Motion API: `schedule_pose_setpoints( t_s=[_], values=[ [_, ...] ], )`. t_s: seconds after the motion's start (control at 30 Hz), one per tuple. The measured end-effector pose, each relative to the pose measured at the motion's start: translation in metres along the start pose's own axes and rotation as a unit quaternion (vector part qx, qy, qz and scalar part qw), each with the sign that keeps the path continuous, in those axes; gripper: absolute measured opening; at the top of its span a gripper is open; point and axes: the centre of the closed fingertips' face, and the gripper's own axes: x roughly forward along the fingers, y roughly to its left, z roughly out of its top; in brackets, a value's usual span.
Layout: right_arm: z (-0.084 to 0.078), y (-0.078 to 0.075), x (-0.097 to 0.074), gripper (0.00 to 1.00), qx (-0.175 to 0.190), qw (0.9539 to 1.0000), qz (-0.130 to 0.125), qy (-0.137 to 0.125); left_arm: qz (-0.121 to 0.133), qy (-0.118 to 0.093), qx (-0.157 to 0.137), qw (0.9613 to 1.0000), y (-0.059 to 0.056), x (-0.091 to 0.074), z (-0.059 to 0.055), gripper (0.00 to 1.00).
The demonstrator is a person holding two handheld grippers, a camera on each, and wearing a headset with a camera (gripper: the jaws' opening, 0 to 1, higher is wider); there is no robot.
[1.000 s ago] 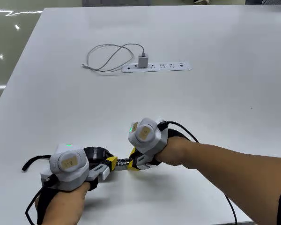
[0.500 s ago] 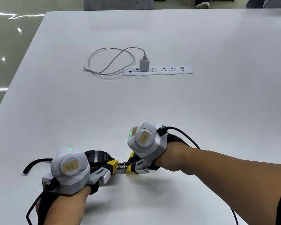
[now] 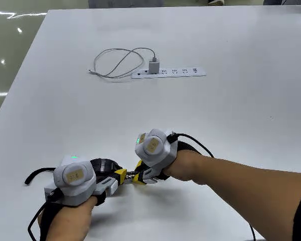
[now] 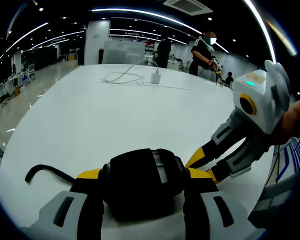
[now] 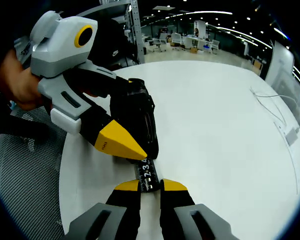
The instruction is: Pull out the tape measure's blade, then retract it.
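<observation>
The black tape measure case rests on the white table near its front edge, and my left gripper is shut on it. In the left gripper view the case sits between my yellow-tipped jaws, its black wrist strap trailing left. A short length of blade with printed numbers sticks out of the case. My right gripper is shut on the blade's end, and in the head view it stands close to the right of the left gripper.
A white power strip with a plugged-in charger and a looped grey cable lies at mid-table, well beyond both grippers. The table's front edge is just below my hands. People stand in the far background.
My right gripper has crept slightly left toward the case, so a little less blade shows between the grippers. The left gripper has stayed put on the case.
</observation>
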Motion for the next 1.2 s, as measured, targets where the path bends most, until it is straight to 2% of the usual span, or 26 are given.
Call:
schedule_pose_setpoints(
  t_s=[0.57, 0.83, 1.03, 1.13, 1.2],
  values=[
    [0.007, 0.002, 0.005, 0.1, -0.003, 1.0, 0.0, -0.009, -0.002, 0.001, -0.002, 1.0, 0.0, 0.0, 0.0, 0.6],
    [0.009, 0.003, 0.007, 0.1, 0.006, 0.9999, 0.004, -0.01, -0.004, 0.003, -0.001, 1.0, 0.0, 0.0, 0.0, 0.6],
    [0.014, 0.003, 0.01, 0.1, 0.006, 0.9996, 0.012, -0.023, -0.002, 0.0, -0.002, 1.0, 0.0, -0.001, 0.0, 0.6],
    [0.014, 0.004, 0.01, 0.1, 0.01, 0.9997, 0.008, -0.02, -0.007, 0.003, 0.0, 1.0, 0.0, 0.0, 0.001, 0.6],
    [0.014, 0.006, 0.01, 0.1, -0.002, 0.9999, 0.005, -0.014, -0.008, 0.001, 0.003, 1.0, 0.0, 0.0, 0.001, 0.6]
  ],
)
